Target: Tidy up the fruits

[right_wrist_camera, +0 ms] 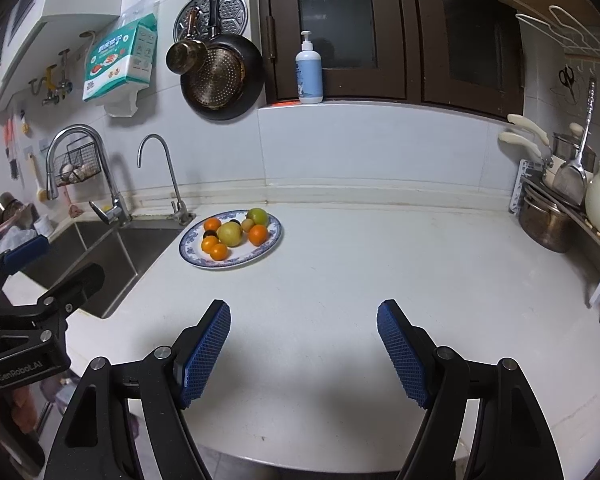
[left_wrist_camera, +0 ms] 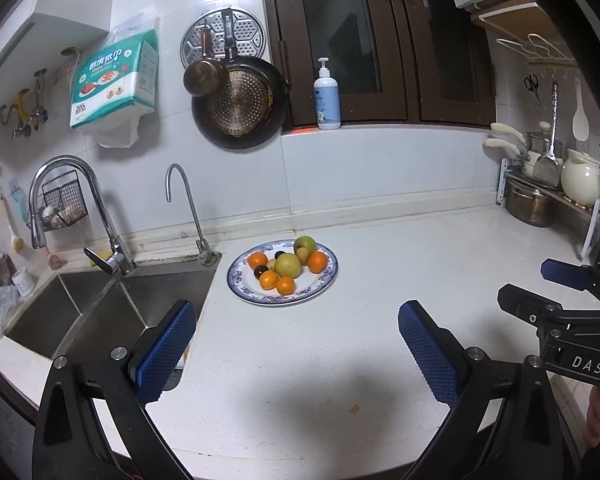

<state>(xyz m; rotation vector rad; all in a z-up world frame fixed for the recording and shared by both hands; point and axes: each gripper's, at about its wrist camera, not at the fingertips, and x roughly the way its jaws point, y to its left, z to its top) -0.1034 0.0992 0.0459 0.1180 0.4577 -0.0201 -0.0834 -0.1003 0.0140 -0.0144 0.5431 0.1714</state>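
Note:
A blue-patterned white plate (left_wrist_camera: pixel 324 282) sits on the white counter beside the sink. It holds several fruits: oranges (left_wrist_camera: pixel 317 261), a large yellow-green fruit (left_wrist_camera: pixel 288 265), a green one (left_wrist_camera: pixel 304 244) and small dark ones (left_wrist_camera: pixel 261 270). The plate also shows in the right wrist view (right_wrist_camera: pixel 274 240). My left gripper (left_wrist_camera: pixel 298 330) is open and empty, well short of the plate. My right gripper (right_wrist_camera: pixel 304 330) is open and empty, nearer the counter's front and right of the plate. Each gripper shows at the edge of the other's view, the right one (left_wrist_camera: pixel 540 286) and the left one (right_wrist_camera: pixel 56 260).
A steel sink (left_wrist_camera: pixel 100 312) with two faucets (left_wrist_camera: pixel 100 216) lies left of the plate. A dish rack with pots and a cream jug (left_wrist_camera: pixel 582 178) stands at the back right. A soap bottle (left_wrist_camera: pixel 326 96) stands on the window ledge. Pans hang on the wall.

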